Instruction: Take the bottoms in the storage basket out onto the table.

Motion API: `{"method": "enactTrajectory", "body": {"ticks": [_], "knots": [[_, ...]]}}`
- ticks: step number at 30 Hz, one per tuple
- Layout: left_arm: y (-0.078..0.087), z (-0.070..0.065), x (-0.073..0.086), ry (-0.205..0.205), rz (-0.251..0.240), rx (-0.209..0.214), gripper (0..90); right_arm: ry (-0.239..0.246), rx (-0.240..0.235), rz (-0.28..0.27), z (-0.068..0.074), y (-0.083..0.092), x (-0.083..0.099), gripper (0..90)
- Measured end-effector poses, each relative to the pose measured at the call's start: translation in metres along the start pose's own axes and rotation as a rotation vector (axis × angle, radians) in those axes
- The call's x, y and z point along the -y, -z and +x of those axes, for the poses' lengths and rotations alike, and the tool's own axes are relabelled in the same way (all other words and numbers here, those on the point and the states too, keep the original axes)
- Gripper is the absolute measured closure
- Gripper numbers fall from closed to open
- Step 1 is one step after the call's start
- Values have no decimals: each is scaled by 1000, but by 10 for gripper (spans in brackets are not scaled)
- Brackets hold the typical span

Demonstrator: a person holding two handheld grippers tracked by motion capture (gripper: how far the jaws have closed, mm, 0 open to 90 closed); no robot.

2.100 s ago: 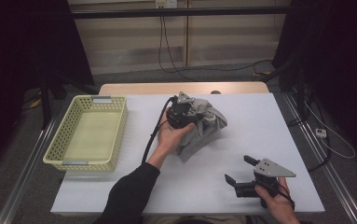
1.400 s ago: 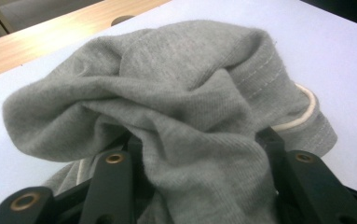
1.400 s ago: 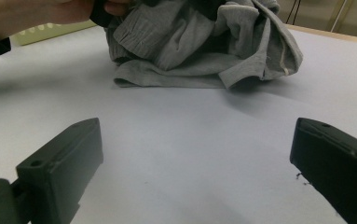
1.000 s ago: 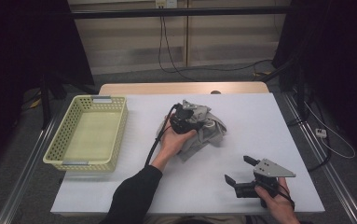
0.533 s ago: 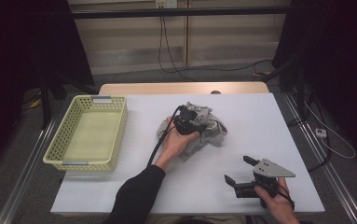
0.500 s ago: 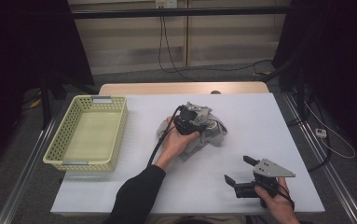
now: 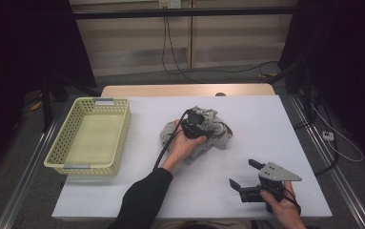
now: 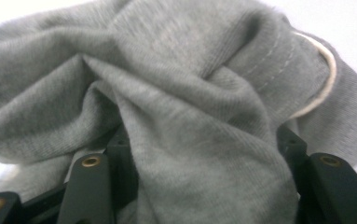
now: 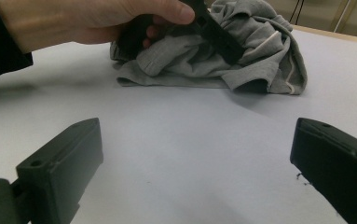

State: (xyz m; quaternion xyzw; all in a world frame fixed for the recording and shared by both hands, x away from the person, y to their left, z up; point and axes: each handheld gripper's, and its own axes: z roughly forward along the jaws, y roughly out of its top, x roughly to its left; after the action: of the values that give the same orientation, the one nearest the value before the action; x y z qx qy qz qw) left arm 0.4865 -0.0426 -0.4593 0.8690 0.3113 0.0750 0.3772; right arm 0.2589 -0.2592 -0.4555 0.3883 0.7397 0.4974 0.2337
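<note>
A: The grey garment [image 7: 207,132] is seen bunched at the white table's [image 7: 266,124] centre, the yellow basket [image 7: 88,136] at nine o'clock. The left gripper [image 7: 200,125], jaws just opening, is pressed into slack folds.

B: The cloth is best released fully before lifting. The right gripper [image 7: 243,174] is held wide open at five o'clock.

a grey knit garment [image 7: 204,133] lies bunched in a loose heap near the middle of the white table [image 7: 266,124], a little toward the far edge. it is soft, ribbed cloth, thrown into deep folds and ridges, with no flat part spread out. a pale cream band [image 8: 323,79] curves along one hem, with rows of light stitching just beside it. seen low across the table, the heap [image 9: 241,56] sits humped, its edges drooping down onto the surface, the cream trim showing at its right end. up close, one thick fold [image 8: 190,140] runs down between two black jaws.
</note>
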Motion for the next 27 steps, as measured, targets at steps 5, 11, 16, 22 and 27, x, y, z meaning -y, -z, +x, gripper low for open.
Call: {"method": "enactTrajectory", "body": {"ticks": [5, 11, 16, 22, 27], "knots": [[-2, -4, 3, -43, 0, -7, 396, -1, 1, 1, 0, 0, 0, 24], [0, -2, 4, -25, -17, 18, 374, -2, 0, 2, 0, -1, 0, 24], [2, -6, 5, -12, -55, -1, 326, -2, -1, -1, -1, 0, 0, 25], [7, -7, 5, -22, -79, 3, 213, -1, -3, -3, 0, 0, 0, 25], [10, -9, 5, -14, -93, 2, 128, -2, 0, -3, 0, 0, 0, 25]]}}
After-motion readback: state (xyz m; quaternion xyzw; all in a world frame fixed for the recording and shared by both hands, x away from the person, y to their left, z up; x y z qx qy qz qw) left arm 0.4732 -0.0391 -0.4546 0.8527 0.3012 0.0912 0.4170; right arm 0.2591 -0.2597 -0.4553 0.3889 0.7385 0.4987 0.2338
